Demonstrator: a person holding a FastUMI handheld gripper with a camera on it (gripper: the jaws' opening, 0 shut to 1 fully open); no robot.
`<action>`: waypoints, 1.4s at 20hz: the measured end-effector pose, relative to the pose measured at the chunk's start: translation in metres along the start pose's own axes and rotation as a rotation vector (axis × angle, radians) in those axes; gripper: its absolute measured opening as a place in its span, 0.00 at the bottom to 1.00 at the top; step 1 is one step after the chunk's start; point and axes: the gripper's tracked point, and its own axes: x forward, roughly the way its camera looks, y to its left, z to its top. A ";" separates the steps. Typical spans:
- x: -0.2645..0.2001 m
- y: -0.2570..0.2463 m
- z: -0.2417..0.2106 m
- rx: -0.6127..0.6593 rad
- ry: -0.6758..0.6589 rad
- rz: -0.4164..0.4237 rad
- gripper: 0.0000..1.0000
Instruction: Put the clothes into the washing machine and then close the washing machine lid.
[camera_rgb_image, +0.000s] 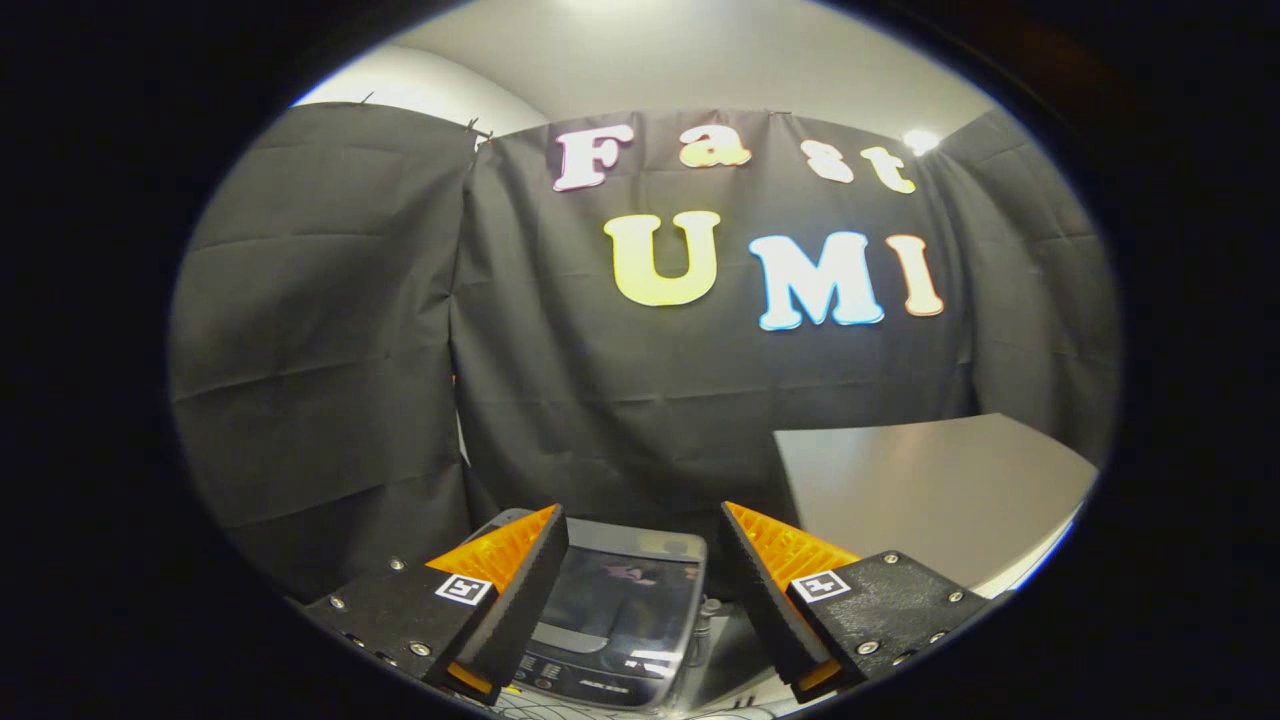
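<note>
- Gripper (640, 600) open wide, fingers well apart, nothing held between them
- Washer (620, 610) lies just ahead of and below the fingers, seen in the gap between them; small machine, top-loading by the look of it
- Lid (622, 590) is dark glass with a pale frame and looks down flat over the tub; control strip sits on the near edge, toward the fingers
- Lid's long axis runs away from the gripper, roughly in line with the fingers
- Clothes: cannot tell where they are; only a faint reflection in the lid glass
- Table (930, 490), grey, stands beside the washer to the right and beyond the right finger; its visible top is bare
- Black cloth wall (330, 330) closes the booth behind the washer and the table
- Judgement: task at its start; next move likely goes down and forward to the lid or off to find the clothes
</note>
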 end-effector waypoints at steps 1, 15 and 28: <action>-0.010 -0.011 0.001 0.001 -0.004 -0.004 0.93; -0.157 -0.116 0.007 -0.011 -0.077 -0.046 0.93; -0.218 -0.170 0.003 0.039 -0.116 -0.110 0.93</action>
